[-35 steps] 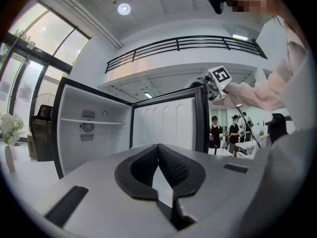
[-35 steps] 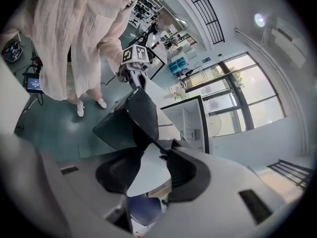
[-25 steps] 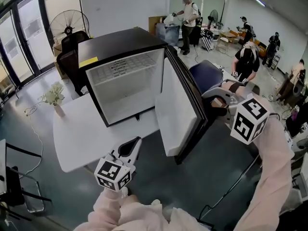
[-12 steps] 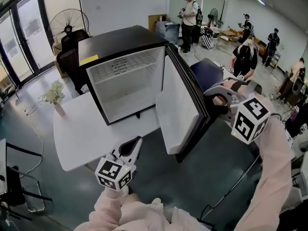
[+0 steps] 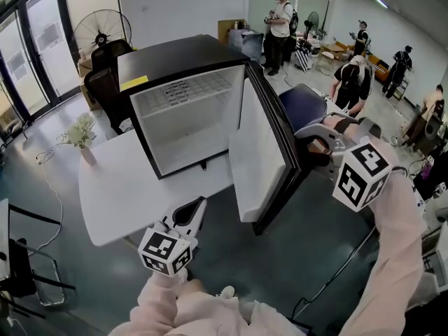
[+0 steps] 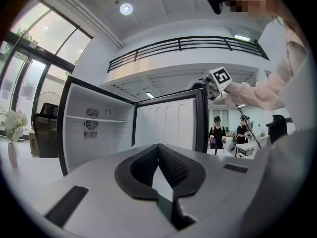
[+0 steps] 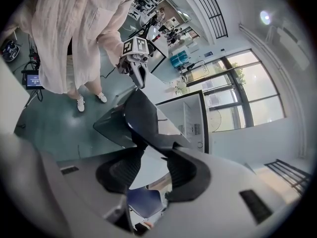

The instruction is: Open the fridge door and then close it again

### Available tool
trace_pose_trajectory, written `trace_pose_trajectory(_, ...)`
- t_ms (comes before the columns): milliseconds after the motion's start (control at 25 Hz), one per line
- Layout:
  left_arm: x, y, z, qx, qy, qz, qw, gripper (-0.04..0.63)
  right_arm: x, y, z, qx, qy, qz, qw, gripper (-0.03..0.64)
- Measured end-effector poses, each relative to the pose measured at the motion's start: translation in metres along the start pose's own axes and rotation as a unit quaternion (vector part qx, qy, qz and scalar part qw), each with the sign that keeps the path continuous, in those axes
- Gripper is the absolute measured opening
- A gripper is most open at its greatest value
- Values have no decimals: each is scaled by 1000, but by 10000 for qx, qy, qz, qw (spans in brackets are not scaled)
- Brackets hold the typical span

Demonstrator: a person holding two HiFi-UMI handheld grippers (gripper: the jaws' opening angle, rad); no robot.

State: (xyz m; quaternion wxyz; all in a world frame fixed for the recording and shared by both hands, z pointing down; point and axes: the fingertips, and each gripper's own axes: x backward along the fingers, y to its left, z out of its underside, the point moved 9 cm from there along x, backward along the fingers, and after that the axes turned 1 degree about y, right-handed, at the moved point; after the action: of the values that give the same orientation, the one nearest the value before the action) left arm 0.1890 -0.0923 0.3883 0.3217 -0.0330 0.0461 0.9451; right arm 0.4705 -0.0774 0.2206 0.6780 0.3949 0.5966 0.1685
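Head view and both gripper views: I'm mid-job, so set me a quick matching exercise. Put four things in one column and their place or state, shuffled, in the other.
Things:
1. fridge door
2. left gripper
3. right gripper
4. flower vase

Place or state:
A. fingers together, holding nothing
B. swung wide open
C. stands on the white table, left of the fridge
D. fingers clamped on the door's outer edge

Pairs: 1-B, 2-A, 3-D, 4-C
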Motion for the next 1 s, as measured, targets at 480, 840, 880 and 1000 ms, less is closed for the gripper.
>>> trace_pose_trajectory(480,18,7,5,80,-39,-117,9999,12,-10,-8,-28,4,88,19,10000,155)
trace_pose_trajectory(840,31,24,14,155,-95,-297,9994,12,-32,-18,-54,88,95,94,9999,147)
trace_pose_trajectory(880,33,22,12,159,-103,-319,9993,12,-30,-19,-55,84,94,105,9999,147)
trace_pose_trajectory(1000,36,12,4,156,-118,-388,9991,12,-21,-21,-60,70,55,127,9999,146)
